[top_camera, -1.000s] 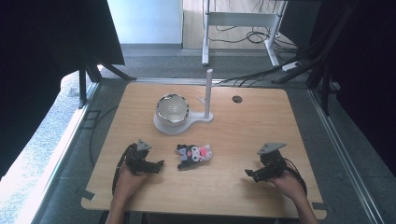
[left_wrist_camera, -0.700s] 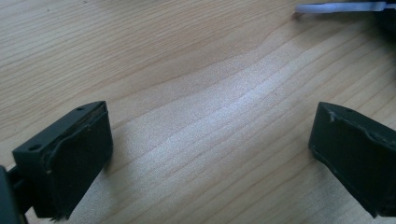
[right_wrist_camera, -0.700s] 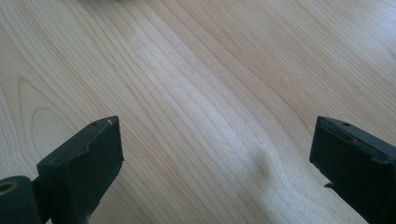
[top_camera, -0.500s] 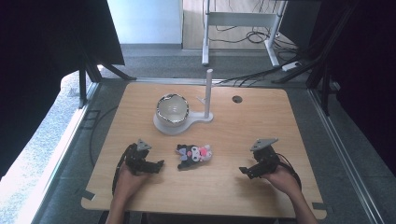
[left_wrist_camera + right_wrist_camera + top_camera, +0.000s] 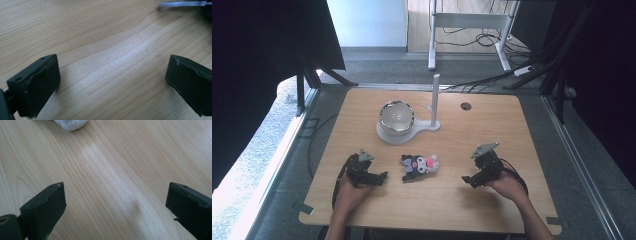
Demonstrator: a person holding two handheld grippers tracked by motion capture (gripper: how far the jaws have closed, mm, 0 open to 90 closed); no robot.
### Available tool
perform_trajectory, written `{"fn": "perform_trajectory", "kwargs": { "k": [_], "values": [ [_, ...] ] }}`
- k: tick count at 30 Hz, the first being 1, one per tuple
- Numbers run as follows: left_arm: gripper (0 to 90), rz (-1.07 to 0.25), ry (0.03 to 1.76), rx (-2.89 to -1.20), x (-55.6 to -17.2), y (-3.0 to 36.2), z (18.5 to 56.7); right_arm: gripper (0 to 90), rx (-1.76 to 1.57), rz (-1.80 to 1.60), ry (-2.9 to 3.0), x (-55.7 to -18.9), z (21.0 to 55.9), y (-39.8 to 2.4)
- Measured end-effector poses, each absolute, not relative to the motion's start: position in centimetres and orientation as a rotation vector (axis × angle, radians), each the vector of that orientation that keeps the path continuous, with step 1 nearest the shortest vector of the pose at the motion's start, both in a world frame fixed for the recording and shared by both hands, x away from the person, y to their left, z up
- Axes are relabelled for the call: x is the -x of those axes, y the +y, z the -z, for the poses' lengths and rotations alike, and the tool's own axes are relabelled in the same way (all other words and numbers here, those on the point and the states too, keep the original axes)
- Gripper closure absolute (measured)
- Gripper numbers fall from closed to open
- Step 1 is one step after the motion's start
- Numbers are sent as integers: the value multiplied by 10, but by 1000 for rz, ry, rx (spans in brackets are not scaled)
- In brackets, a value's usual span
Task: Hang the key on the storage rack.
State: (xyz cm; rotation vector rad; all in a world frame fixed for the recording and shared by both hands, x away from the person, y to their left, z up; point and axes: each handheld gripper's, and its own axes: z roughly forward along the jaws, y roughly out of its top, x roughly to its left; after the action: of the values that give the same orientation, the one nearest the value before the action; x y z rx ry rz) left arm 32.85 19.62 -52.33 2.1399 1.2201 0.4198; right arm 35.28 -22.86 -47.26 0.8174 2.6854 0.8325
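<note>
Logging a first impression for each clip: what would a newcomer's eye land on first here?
Probably the small plush toy, black, white and pink, lying near the middle of the wooden table between the left tongs and the right tongs, both open over bare wood. Behind it stands a shiny bowl on a white base with an upright white post.

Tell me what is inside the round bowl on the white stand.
The round bowl with the dark rim sits on the white stand. Its pale inner wall shows and nothing is visible inside, though the near rim hides part of the bottom.
</note>
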Motion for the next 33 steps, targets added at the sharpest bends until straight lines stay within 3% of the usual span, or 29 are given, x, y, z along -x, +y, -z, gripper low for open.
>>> {"fn": "perform_trajectory", "kwargs": {
  "k": [33],
  "values": [
    [0, -420, 1222, -2137, -328, 196, 523, 77, -526, -698, 2850, -383, 460, -164]
  ]
}}
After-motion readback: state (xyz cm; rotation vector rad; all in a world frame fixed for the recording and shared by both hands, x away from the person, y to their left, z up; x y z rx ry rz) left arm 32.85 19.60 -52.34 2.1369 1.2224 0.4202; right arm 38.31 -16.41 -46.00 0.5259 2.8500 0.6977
